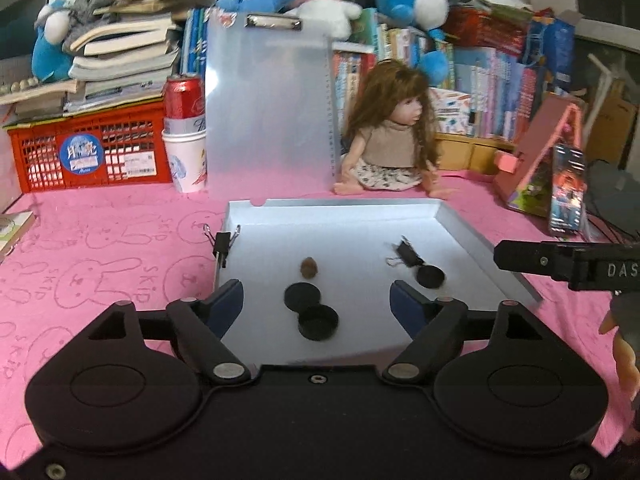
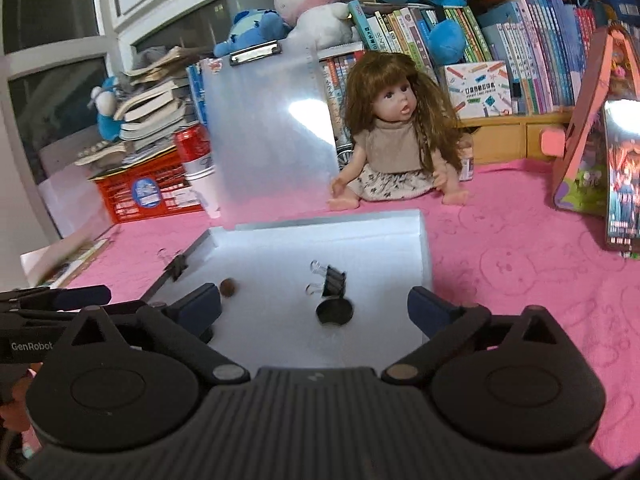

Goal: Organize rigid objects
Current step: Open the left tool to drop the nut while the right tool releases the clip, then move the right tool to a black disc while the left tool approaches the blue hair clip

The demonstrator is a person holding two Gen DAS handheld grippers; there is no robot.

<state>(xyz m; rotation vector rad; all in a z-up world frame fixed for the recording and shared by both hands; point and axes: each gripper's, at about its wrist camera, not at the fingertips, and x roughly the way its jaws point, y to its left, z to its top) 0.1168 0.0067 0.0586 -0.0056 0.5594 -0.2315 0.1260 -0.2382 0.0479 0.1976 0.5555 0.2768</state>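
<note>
Both grippers stand wide open and empty above the near edge of the tray: left gripper, right gripper. On the tray floor lie two black caps touching each other near the left gripper, a third cap touching a loose binder clip, and a small brown nut apart from them. A second clip is clamped on the tray's left wall; the tray rests on a pink cloth, with a doll sitting behind it.
</note>
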